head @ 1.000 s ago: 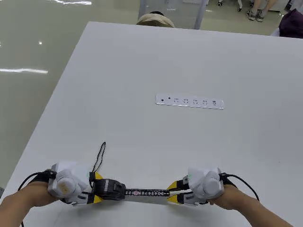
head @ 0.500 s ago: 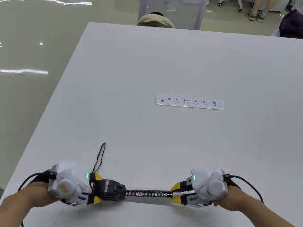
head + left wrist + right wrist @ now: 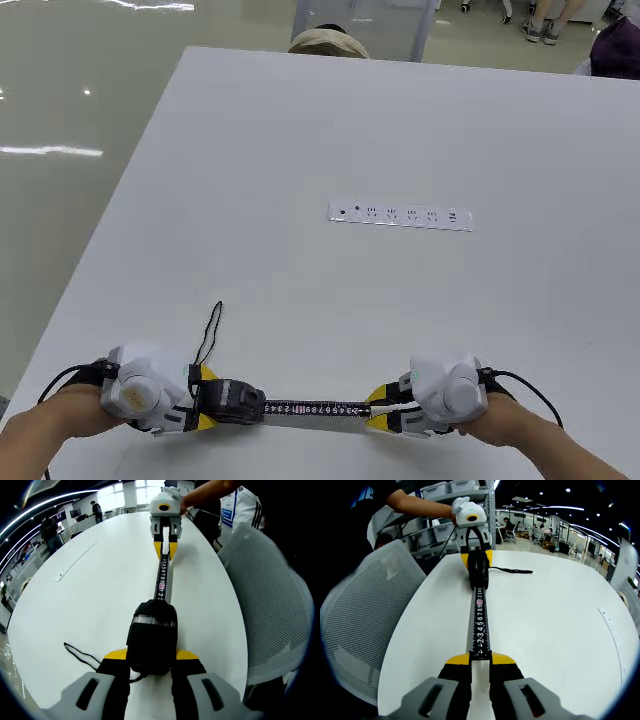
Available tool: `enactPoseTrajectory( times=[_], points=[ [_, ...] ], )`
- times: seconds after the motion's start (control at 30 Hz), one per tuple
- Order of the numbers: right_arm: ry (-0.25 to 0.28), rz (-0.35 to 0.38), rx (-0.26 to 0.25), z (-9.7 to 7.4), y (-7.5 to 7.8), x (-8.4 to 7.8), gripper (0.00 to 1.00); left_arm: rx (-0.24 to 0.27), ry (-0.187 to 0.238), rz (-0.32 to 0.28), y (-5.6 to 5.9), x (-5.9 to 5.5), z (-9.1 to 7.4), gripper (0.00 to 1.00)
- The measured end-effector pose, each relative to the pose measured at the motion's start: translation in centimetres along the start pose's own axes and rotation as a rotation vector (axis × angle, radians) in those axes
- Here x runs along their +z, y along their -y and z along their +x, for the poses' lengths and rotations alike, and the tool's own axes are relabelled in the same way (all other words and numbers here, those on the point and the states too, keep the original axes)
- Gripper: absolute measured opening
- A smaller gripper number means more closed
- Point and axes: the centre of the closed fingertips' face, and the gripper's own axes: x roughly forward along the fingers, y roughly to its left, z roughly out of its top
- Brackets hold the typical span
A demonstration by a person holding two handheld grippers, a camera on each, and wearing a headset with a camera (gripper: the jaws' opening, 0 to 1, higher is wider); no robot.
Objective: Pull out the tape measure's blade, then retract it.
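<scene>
- The tape measure case (image 3: pixel 152 632) is clamped by the left gripper (image 3: pixel 152 655).
- The blade (image 3: pixel 479 615) end is pinched by the right gripper (image 3: pixel 480 661).
- Numerals 2–9 can be read on it.

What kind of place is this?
Probably an open-plan office or lab: a long white table with a power strip, a mesh chair beside it, and shelves of bins behind.

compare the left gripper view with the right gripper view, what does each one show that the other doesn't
Left gripper view: the left tongs clamped on the tape measure case, up close. Right gripper view: the right tongs pinching the blade's tip, and shelves with bins. Both: the blade stretched over the white table.
</scene>
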Motion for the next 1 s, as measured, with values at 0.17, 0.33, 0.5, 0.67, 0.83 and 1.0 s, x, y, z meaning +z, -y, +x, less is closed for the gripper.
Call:
enactPoseTrajectory(
  times=[0.17, 0.33, 0.5, 0.67, 0.83, 1.0],
  points=[
    [0.001, 0.001, -0.001, -0.2, 0.1, -0.2, 0.1, 0.0, 0.0, -0.001, 0.0, 0.0, 0.0, 0.27],
    [0.0, 0.003, 0.0, -0.4, 0.1, -0.4, 0.1, 0.0, -0.001, 0.0, 0.0, 0.0, 0.0, 0.27],
    [-0.001, 0.008, 0.0, -0.6, 0.0, -0.6, 0.1, 0.001, -0.003, 0.0, 0.0, 0.0, 0.0, 0.27],
    [-0.004, 0.008, -0.001, -0.8, 0.0, -0.8, 0.1, 0.0, -0.002, -0.001, 0.0, 0.0, 0.0, 0.27],
    [-0.005, 0.011, 0.0, -0.9, 0.0, -1.1, 0.1, 0.0, -0.003, -0.001, 0.1, 0.0, 0.0, 0.27],
    [-0.005, 0.013, -0.001, -1.1, 0.0, -1.3, 0.1, -0.001, -0.004, -0.001, 0.1, 0.0, 0.0, 0.27]
  ],
)
